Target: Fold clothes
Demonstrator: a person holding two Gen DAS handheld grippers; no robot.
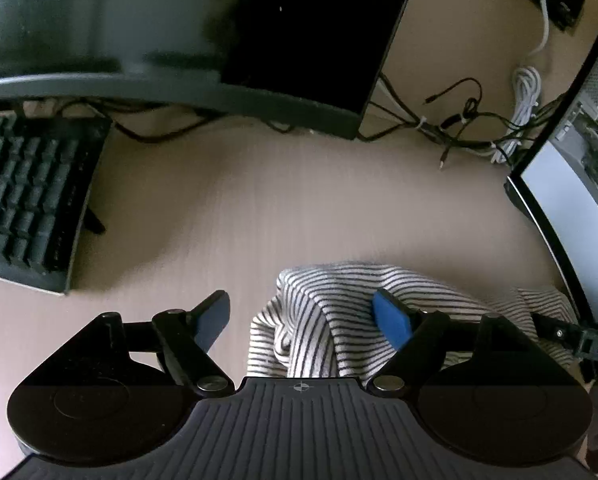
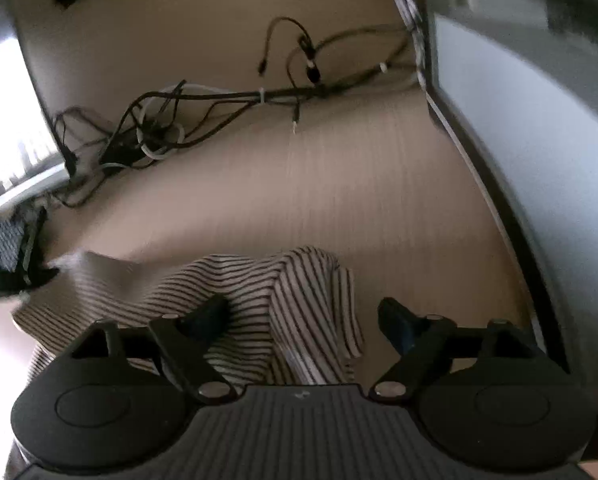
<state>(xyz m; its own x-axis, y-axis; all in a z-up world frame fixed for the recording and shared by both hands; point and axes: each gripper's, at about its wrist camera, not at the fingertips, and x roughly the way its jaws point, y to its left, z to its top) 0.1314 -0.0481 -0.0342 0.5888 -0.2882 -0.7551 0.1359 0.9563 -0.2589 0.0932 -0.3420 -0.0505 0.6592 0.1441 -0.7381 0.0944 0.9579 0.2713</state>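
A white garment with thin dark stripes [image 1: 339, 312] lies crumpled on the light wood desk [image 1: 259, 200]. My left gripper [image 1: 303, 316] is open above it, the bunched left edge of the cloth between its blue fingers without being clamped. In the right wrist view the same garment [image 2: 283, 300] lies under my right gripper [image 2: 303, 316], which is open, its left finger over the cloth and its right finger over bare desk [image 2: 339, 184]. The right gripper's body also shows in the left wrist view [image 1: 579, 340].
A black keyboard [image 1: 27, 196] stands at the left, a dark monitor [image 1: 259, 40] at the back. A tangle of cables [image 1: 471, 128] lies behind the cloth, also in the right wrist view [image 2: 219, 112]. A lit screen [image 1: 571, 200] borders the right side [image 2: 539, 160].
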